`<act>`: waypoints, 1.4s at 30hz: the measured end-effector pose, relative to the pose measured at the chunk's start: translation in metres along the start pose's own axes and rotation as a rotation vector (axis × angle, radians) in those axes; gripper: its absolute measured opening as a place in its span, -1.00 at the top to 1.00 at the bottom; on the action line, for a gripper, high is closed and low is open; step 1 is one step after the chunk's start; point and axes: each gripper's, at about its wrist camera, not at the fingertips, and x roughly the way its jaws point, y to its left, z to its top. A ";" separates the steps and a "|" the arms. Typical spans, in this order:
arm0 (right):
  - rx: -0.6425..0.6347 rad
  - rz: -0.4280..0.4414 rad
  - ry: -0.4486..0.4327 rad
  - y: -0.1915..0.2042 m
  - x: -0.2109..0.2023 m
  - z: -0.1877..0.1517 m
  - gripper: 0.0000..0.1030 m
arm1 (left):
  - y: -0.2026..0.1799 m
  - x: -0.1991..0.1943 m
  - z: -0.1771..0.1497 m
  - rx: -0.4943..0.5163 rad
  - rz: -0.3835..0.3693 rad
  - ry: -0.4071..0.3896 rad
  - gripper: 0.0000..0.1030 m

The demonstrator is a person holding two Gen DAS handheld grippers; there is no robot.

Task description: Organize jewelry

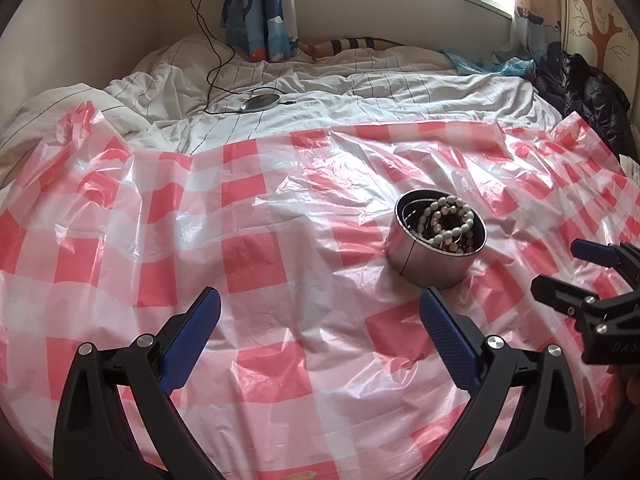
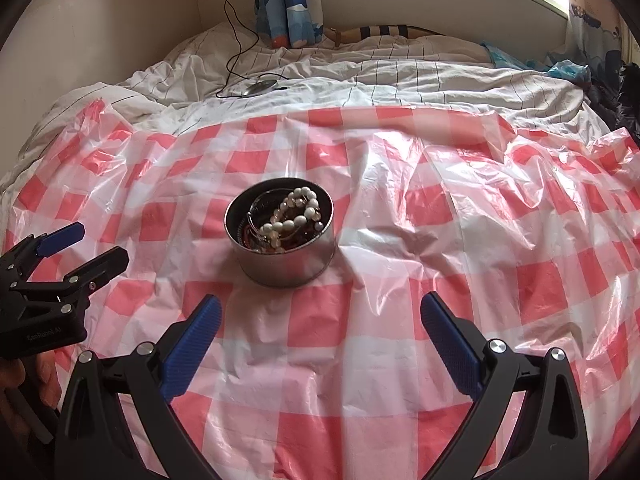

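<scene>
Right wrist view put my right tongs (image 2: 320, 320) nearest, spread wide and holding nothing, above the checked plastic sheet (image 2: 400, 380). My left tongs (image 1: 320, 316), also spread and empty, sat just beside them. Beyond, toward the middle of the sheet, the tin (image 2: 282, 236) stood upright with the pearl bracelet (image 2: 296, 212) heaped on other jewelry. I judged the risks plain: slippery plastic over soft bedding could let the tin tip or slide if nudged, and tangled strands might drag others out.

Bed (image 1: 400, 84) w/ checked plastic sheet (image 1: 240, 240), metal tin (image 1: 432, 256) on it.
</scene>
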 end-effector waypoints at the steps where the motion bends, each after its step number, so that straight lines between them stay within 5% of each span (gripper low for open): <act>1: 0.004 0.003 0.005 -0.001 0.001 -0.001 -0.85 | 0.001 0.000 -0.001 0.000 0.000 0.004 -0.85; 42: 0.033 0.033 0.044 -0.005 0.008 -0.005 -0.85 | -0.014 0.010 -0.006 0.024 -0.004 0.036 -0.85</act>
